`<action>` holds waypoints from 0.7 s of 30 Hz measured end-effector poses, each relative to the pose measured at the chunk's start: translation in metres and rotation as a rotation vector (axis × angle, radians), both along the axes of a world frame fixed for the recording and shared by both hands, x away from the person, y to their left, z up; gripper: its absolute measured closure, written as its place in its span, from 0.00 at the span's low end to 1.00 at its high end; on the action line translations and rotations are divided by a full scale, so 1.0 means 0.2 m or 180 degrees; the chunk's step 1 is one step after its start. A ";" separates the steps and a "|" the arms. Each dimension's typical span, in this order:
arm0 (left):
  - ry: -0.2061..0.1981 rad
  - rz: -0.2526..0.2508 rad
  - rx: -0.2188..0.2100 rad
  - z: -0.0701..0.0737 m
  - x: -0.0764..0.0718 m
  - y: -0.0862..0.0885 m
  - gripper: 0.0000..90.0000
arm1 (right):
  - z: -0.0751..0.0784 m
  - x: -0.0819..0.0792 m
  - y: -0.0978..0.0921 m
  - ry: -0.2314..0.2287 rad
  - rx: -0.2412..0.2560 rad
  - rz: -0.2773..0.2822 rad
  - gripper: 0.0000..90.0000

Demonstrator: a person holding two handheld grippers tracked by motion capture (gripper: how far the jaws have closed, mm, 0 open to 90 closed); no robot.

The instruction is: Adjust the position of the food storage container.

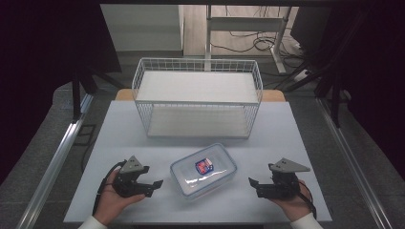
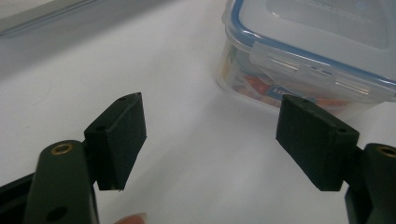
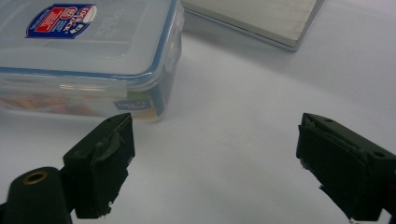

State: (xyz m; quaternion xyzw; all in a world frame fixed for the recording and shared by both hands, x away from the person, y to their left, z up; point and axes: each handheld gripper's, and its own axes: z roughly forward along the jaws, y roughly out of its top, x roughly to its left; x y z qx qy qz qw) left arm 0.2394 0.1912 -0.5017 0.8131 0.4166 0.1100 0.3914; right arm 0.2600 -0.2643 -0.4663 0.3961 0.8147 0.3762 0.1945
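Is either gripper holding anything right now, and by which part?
Nothing is held. The left gripper and right gripper are open, apart from the clear plastic blue-sealed container.

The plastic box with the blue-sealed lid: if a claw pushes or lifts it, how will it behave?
The plastic box looks rigid, with a clipped lid, so it probably will not flex. Its flat base on the table suggests sliding, not tipping. The smooth clear walls may be slippery.

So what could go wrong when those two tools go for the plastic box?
The lidded box is wide and smooth, so an open left tool or right tool pinching one edge might slip or tilt it. A one-sided push could slide it across the table. Lifted carelessly, it might bump the wire rack just behind.
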 end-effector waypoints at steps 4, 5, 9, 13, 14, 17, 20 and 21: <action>-0.0002 0.0000 0.0012 0.00 0.00 0.00 0.27 | -0.01 0.00 0.00 0.0000 -0.0049 0.0023 0.14; 0.0001 0.0006 0.0013 0.00 0.00 0.00 0.27 | -0.01 0.00 0.00 0.0000 -0.0049 0.0023 0.14; -0.0037 0.0005 0.0008 0.01 -0.02 0.00 0.27 | 0.00 0.00 0.01 -0.0007 -0.0006 0.0050 0.14; -0.0085 -0.0002 -0.0010 0.03 -0.03 0.00 0.27 | 0.01 -0.02 0.03 0.0013 0.0015 0.0052 0.15; -0.0109 -0.0016 -0.0019 0.05 -0.03 -0.01 0.27 | 0.01 -0.02 0.03 -0.0001 -0.0003 0.0051 0.16; -0.0157 -0.0032 -0.0022 0.08 -0.03 0.00 0.27 | 0.01 -0.02 0.04 -0.0001 0.0004 0.0063 0.16; -0.0173 -0.0045 -0.0077 0.11 -0.03 0.00 0.27 | 0.01 -0.02 0.03 -0.0003 0.0012 0.0082 0.16; -0.0173 -0.0045 -0.0077 0.11 -0.03 0.00 0.27 | 0.01 -0.02 0.03 -0.0002 0.0013 0.0082 0.16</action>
